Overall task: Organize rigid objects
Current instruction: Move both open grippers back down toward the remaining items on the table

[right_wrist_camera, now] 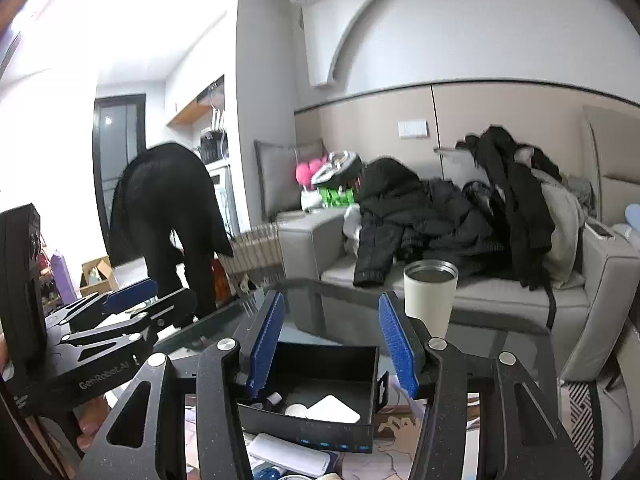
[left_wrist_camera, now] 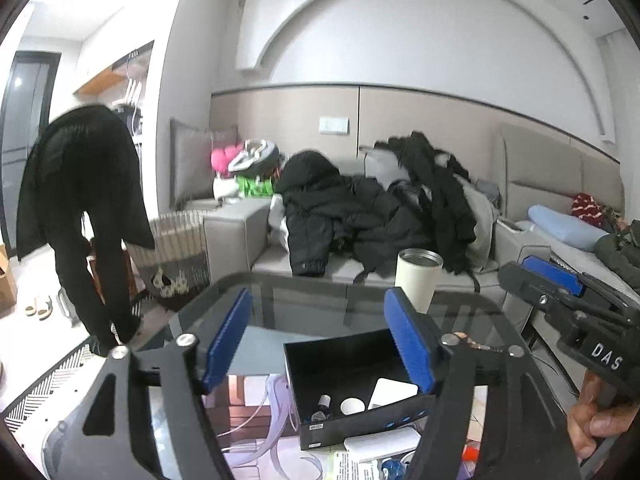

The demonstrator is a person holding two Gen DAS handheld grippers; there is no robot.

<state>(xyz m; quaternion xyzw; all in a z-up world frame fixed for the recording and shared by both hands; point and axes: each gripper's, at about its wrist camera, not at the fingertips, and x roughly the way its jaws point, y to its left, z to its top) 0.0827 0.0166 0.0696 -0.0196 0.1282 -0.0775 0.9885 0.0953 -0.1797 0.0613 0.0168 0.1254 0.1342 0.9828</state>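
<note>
A black open box (left_wrist_camera: pixel 340 420) sits on the glass table and also shows in the right wrist view (right_wrist_camera: pixel 312 428). Inside it lie a small dark bottle (left_wrist_camera: pixel 322 406), a white round cap (left_wrist_camera: pixel 352 406) and a white flat case (left_wrist_camera: pixel 394 392); the case also shows in the right wrist view (right_wrist_camera: pixel 334 409). My left gripper (left_wrist_camera: pixel 320 344) is open and empty, raised above the box. My right gripper (right_wrist_camera: pixel 332 344) is open and empty, also above the box. Each gripper shows in the other's view, the right one (left_wrist_camera: pixel 560 280) and the left one (right_wrist_camera: pixel 132 300).
A white tumbler (left_wrist_camera: pixel 418 280) stands at the table's far edge, also in the right wrist view (right_wrist_camera: pixel 430 300). A white flat case (right_wrist_camera: pixel 288 454) and papers lie before the box. A sofa (left_wrist_camera: pixel 248 236) piled with dark coats is behind. A person in black (left_wrist_camera: pixel 84 216) bends over at the left.
</note>
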